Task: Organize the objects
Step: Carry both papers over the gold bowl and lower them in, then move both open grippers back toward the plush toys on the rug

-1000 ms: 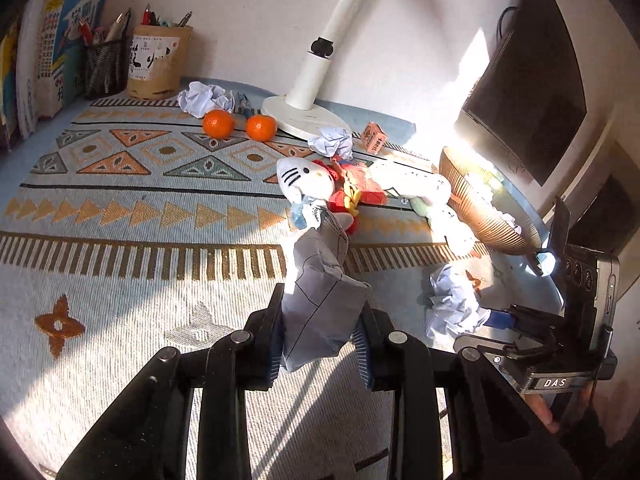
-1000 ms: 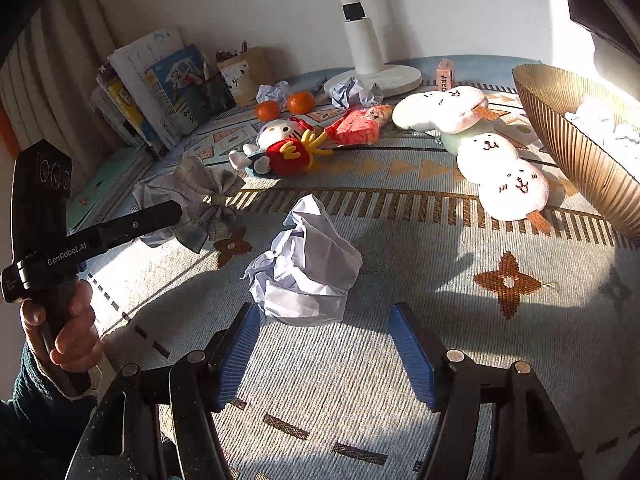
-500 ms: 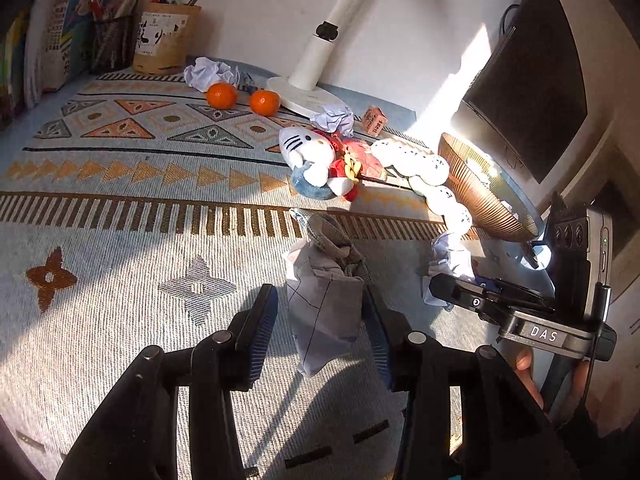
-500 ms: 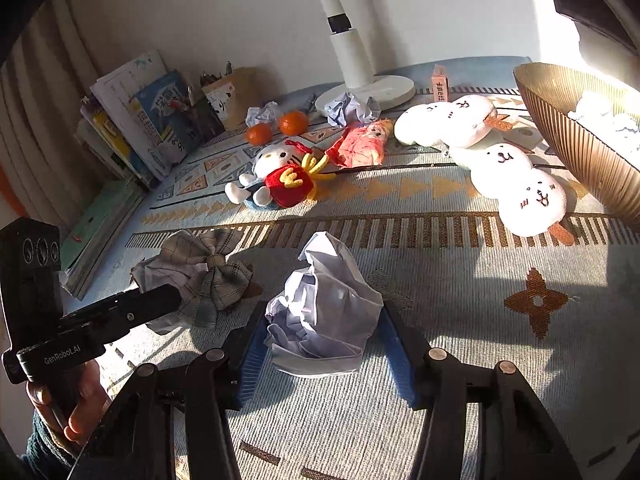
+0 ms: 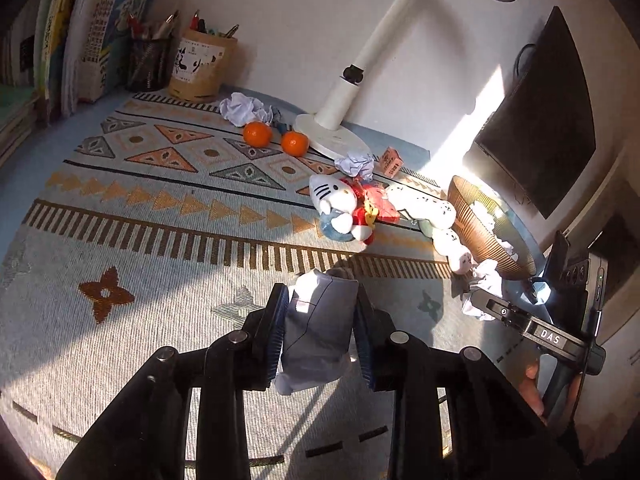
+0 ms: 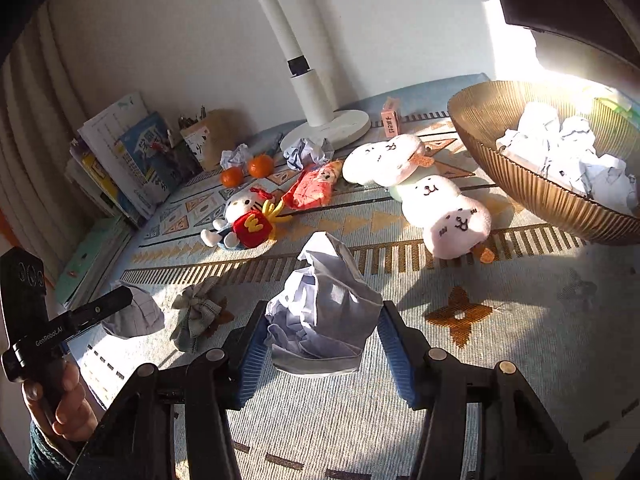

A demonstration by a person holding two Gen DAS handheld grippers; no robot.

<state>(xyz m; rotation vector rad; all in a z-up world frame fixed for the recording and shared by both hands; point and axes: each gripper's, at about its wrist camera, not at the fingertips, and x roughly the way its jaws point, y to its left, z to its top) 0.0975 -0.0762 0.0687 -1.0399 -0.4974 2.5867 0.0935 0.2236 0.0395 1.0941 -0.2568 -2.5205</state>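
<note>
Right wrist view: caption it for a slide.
Right tongs clamp a crumpled paper ball near the paper-filled bowl.

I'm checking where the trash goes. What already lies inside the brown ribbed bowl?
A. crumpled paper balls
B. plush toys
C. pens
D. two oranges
A: the right wrist view shows the bowl holding several white crumpled paper balls, while the oranges and the plush toys lie outside it on the patterned cloth.

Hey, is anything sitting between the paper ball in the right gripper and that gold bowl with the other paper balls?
Mostly open mat. The crumpled paper sits between the right gripper's fingers; the gold bowl is ahead to the right. The pink bunny plush lies near that line, left of the bowl.
</note>
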